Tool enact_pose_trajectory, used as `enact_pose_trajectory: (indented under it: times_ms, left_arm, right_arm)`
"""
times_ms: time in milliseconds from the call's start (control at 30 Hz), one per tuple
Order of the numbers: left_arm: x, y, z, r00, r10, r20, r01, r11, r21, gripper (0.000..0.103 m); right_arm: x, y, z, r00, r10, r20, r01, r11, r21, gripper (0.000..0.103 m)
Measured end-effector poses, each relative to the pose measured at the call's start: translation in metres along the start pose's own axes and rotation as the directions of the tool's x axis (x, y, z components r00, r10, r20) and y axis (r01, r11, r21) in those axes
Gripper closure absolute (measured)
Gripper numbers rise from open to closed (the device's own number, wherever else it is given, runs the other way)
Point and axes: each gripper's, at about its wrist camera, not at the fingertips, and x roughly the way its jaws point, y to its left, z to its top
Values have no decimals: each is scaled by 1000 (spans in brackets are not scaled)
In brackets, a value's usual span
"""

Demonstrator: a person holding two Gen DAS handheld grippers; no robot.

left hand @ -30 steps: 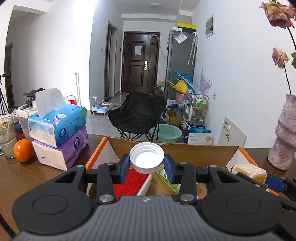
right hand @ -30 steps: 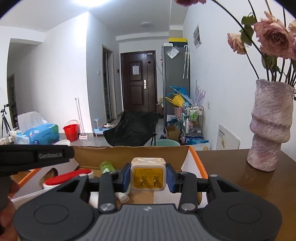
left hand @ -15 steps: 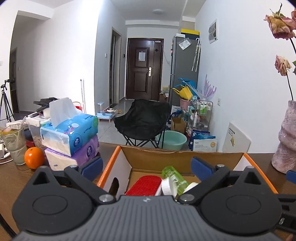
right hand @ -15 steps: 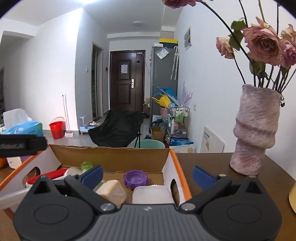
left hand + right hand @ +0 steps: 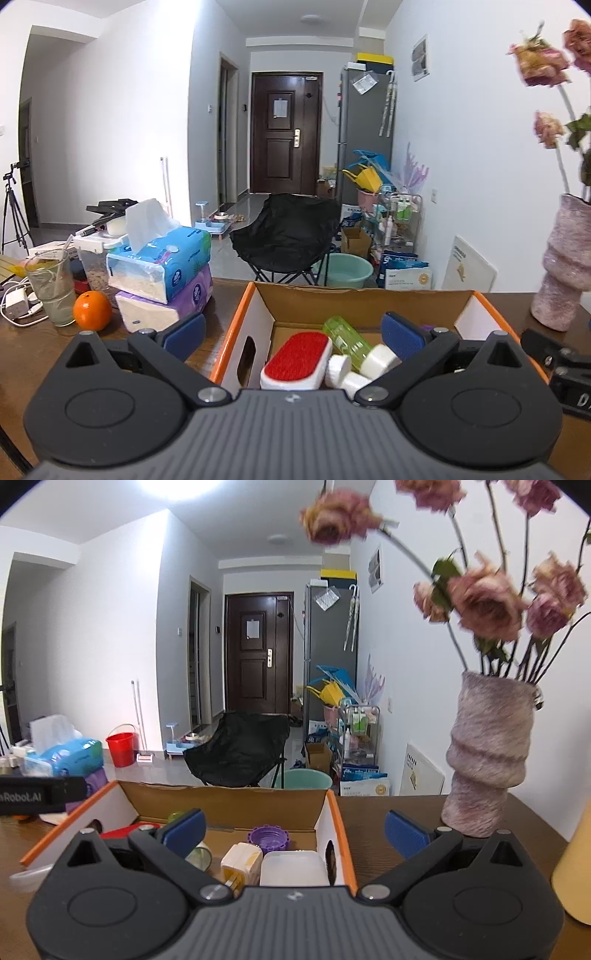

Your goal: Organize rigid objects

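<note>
left gripper [image 5: 293,334] – jaws wide, nothing held, over box [image 5: 242,317] left edge | right gripper [image 5: 293,829] – jaws wide, nothing held, over box right edge

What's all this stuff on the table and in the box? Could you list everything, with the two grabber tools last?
Cardboard box: one, orange-edged, centre of table.
Brush: one, red and white, in box.
Bottle: one, green, in box.
Purple cap: one, in box.
Charger plug: one, cream and yellow, in box.
White container: one, in box.
Tissue packs: two, blue on purple, left of box.
Orange: one, by glass.
Vase: one, pinkish, dried roses, right of box.
Left gripper: black, blue pads, open.
Right gripper: same, open.
</note>
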Motion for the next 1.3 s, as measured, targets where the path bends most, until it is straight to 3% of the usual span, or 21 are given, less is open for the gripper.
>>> enact_pose_trajectory:
  times_ms: [333,567,933,1300]
  left_arm:
    - [-103,10,-18,998,-59,20,59,998,-3,0]
    - [-199,28,-40,994,-94,50,93,996,6,0]
    - [-348,52,-104,993,-101,67,98,994,41,0]
    - [-431,69,-162,992,-113,56,111,993,38,0]
  right_arm:
    - [-113,-8,0,999,9,48,-10,1000,28,0]
    - [-210,-2,-21,998,6,67,-9,999,43,0]
    - [-361,17,-64,996,0,91,-1,1000,11,0]
    - [-456,28,-120,998,4,55,-3,1000,-27,0]
